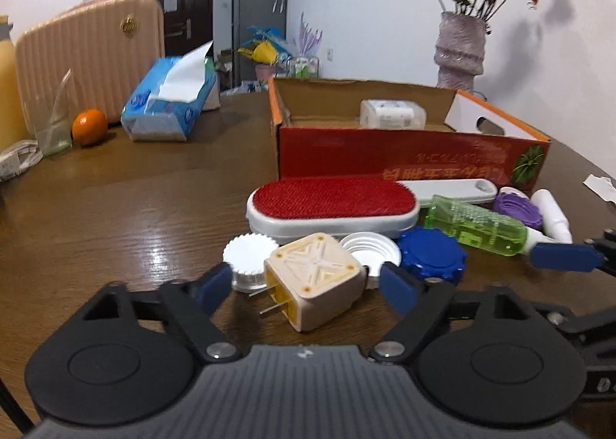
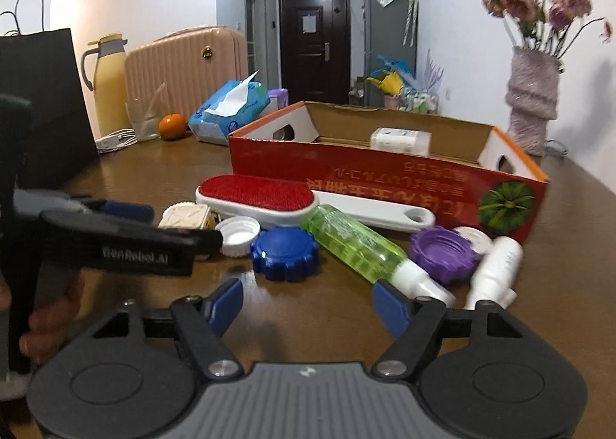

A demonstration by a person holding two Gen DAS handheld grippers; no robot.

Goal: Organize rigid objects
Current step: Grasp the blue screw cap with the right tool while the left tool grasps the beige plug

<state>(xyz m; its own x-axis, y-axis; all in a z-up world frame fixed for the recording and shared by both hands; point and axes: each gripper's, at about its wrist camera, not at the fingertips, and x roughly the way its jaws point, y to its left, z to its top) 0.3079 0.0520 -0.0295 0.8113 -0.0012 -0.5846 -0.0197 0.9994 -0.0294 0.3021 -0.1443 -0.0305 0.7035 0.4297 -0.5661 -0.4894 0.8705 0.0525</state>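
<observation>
- We've got 1 open red cardboard box (image 1: 404,148) sitting on the wooden bench (image 1: 134,208), and the only thing we can see in it is a white rectangular packet (image 1: 392,113) lying toward the back wall.
- Everything else is loose on the bench in front of the box: a red-topped lint brush (image 1: 331,208) lying flat, a green clear bottle (image 1: 475,223) on its side with its white nozzle toward us, a blue cap (image 1: 431,252), a purple cap (image 2: 442,252), 2 white caps (image 1: 250,256) and a white spray bottle (image 2: 494,271) on its side.
- Our left gripper (image 1: 308,285) is spread wide with nothing held. The beige plug adapter (image 1: 315,281) sits right between its 2 blue fingers (image 1: 213,285), prongs pointing back at us, and we can't see either finger touching it.
- Our right gripper (image 2: 308,302) is wide open too, holding nothing. The green bottle's nozzle ends just beside its right-hand finger, the blue cap lies a little ahead of the gap.
- From the right wrist view the left gripper comes in from the left side, low over the adapter.
- Off to the far left: tissue pack (image 1: 169,104), an orange (image 1: 89,127), a pink ribbed case (image 1: 92,50).
</observation>
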